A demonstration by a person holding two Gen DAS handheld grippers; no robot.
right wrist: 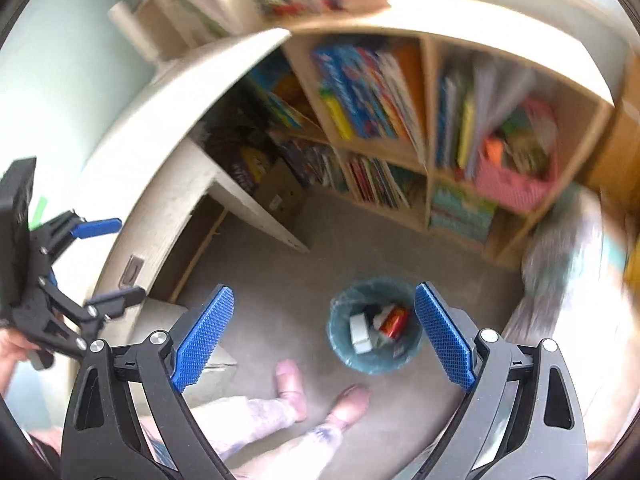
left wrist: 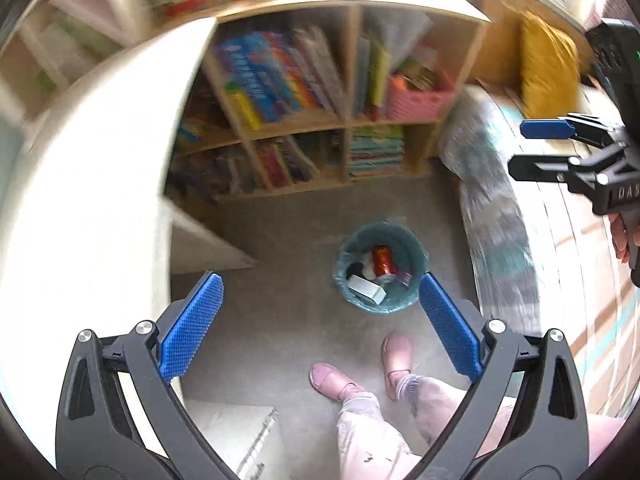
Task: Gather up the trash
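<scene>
With both the left gripper [left wrist: 320,328] and right gripper [right wrist: 324,336] spread and holding nothing, the lined trash bin [left wrist: 347,280] stands on the floor at twelve o'clock, so any careless swing could tip it.

Blue dimpled pads [left wrist: 192,326] on black left gripper [left wrist: 320,328]. Ahead: teal-lined bin [left wrist: 380,268] with red can [left wrist: 383,262], white box [left wrist: 366,289]. Below: pink shoes [left wrist: 330,376]. Right: yellow cushion [left wrist: 550,64]. Grey floor [left wrist: 288,220]; pink basket [left wrist: 418,100].
</scene>
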